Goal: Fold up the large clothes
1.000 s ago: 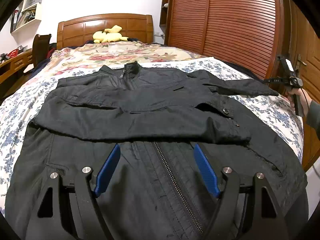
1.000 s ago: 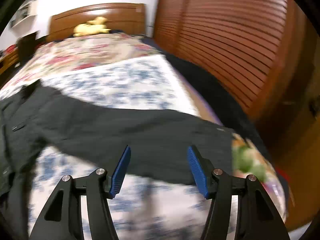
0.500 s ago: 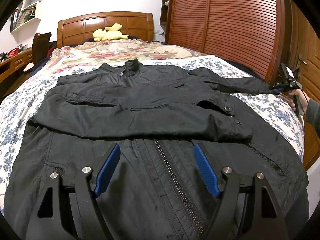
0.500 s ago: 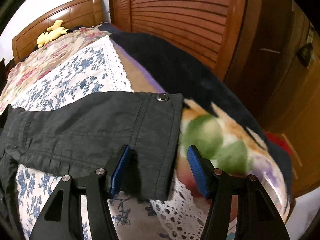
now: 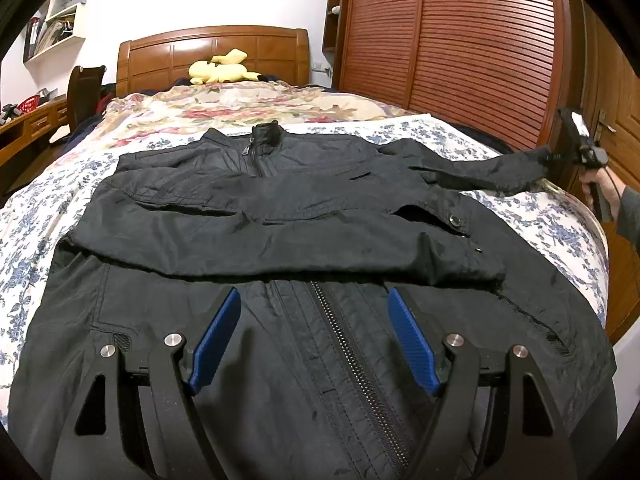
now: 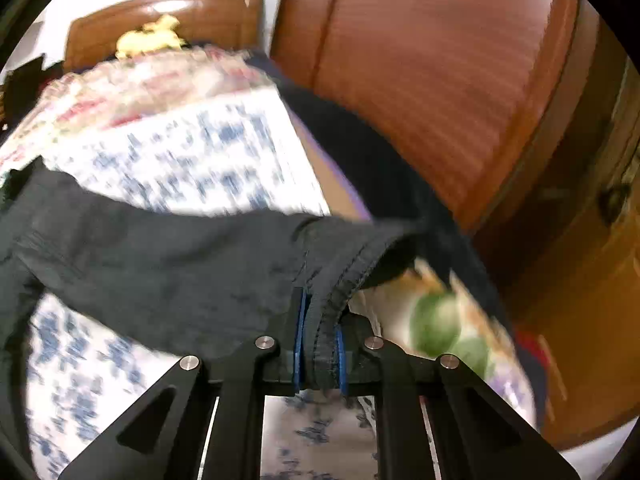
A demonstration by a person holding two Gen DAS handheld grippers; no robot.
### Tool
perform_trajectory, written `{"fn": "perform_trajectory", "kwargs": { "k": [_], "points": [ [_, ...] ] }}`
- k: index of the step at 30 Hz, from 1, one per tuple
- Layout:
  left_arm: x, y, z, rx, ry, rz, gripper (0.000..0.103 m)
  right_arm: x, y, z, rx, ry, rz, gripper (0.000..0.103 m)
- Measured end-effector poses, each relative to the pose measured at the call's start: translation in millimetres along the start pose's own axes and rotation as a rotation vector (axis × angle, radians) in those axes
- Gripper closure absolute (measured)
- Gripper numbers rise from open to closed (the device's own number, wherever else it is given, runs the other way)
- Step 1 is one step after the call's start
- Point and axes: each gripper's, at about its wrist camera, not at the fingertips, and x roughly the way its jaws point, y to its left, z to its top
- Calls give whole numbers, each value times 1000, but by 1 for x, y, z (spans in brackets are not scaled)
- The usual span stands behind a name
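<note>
A black zip-up jacket [image 5: 304,208] lies front up on the bed, collar toward the headboard. One sleeve is folded across its chest. My left gripper [image 5: 314,328] hovers open and empty over the lower zipper. The other sleeve [image 5: 492,168] stretches out to the right, where my right gripper [image 5: 554,156] holds its end lifted off the bed. In the right wrist view my right gripper [image 6: 319,344] is shut on the sleeve cuff [image 6: 340,276], with the sleeve trailing left.
The bed has a blue floral sheet [image 5: 32,216] and a flowered quilt [image 5: 240,100] near the wooden headboard, with a yellow plush toy [image 5: 222,70]. A louvred wooden wardrobe [image 5: 460,40] stands close on the right. A desk and chair [image 5: 84,88] are at the left.
My right gripper closed on the sleeve cuff and lifted it off the bed. My left gripper stayed open over the jacket's hem.
</note>
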Motion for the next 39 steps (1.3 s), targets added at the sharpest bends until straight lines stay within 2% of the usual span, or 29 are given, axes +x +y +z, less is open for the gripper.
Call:
{"fn": "perform_trajectory", "kwargs": {
  "k": [8, 16, 22, 31, 39],
  "points": [
    [-4, 1, 1, -11, -12, -11, 26, -69, 71, 23, -132, -117, 119, 92],
    [-4, 4, 1, -23, -10, -18, 26, -72, 114, 9, -189, -80, 176, 92],
    [-5, 5, 1, -29, -14, -31, 26, -87, 142, 27, -232, -83, 260, 93],
    [-10, 9, 0, -44, -20, -40, 26, -134, 211, 10, -294, -123, 503, 93],
    [-37, 21, -1, -38, -54, -3, 26, -200, 258, 10, -292, -206, 789, 93]
  ]
}}
